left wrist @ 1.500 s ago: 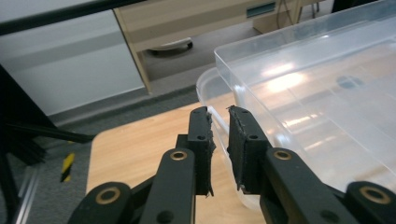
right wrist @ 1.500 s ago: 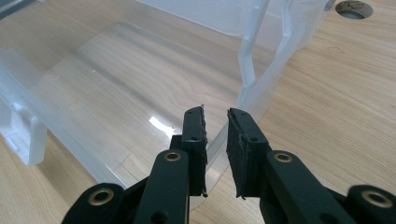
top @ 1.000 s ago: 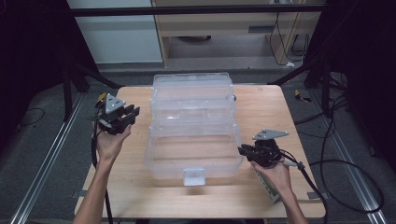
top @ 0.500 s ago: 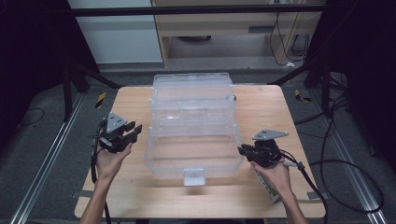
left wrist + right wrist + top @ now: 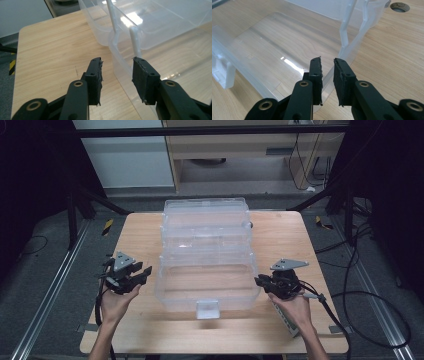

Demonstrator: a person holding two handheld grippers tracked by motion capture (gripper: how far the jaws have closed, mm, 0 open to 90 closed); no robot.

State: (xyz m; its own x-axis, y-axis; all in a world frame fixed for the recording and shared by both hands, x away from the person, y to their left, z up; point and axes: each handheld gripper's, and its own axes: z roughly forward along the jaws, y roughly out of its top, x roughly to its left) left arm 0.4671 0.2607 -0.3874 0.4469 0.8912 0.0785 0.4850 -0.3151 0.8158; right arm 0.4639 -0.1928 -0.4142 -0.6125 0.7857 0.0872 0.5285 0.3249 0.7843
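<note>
While both hands sit at the near half of the table, the scene reads as follows.

Box: a clear plastic box (image 5: 205, 255) stands in the middle of the table (image 5: 140, 227), opened out in stepped tiers, the lowest tier nearest the person, with a small latch tab at its front edge.

Left gripper: the left gripper (image 5: 141, 274) hovers just beside the box's left wall, at the lowest tier, pointing toward it. Its jaws have just been opening and now stand moderately wide. In the left gripper view (image 5: 117, 72) the rim of the lowest tier runs up between the two pads; neither pad presses on it, and a gap shows on each side.

Right gripper: the right gripper (image 5: 260, 282) is at the lowest tier's right wall, near its front corner. In the right gripper view (image 5: 327, 71) the jaws stand narrow, with the thin clear wall running into the slot between them. One pad lies inside the tier, the other outside. Whether the pads actually pinch the wall I cannot tell.

Hands: the left hand (image 5: 116, 300) and right hand (image 5: 292, 307) hold the grippers from below, forearms coming in from the near edge.

Table hole: a round hole (image 5: 399, 6) lies in the tabletop just beside the box.
</note>
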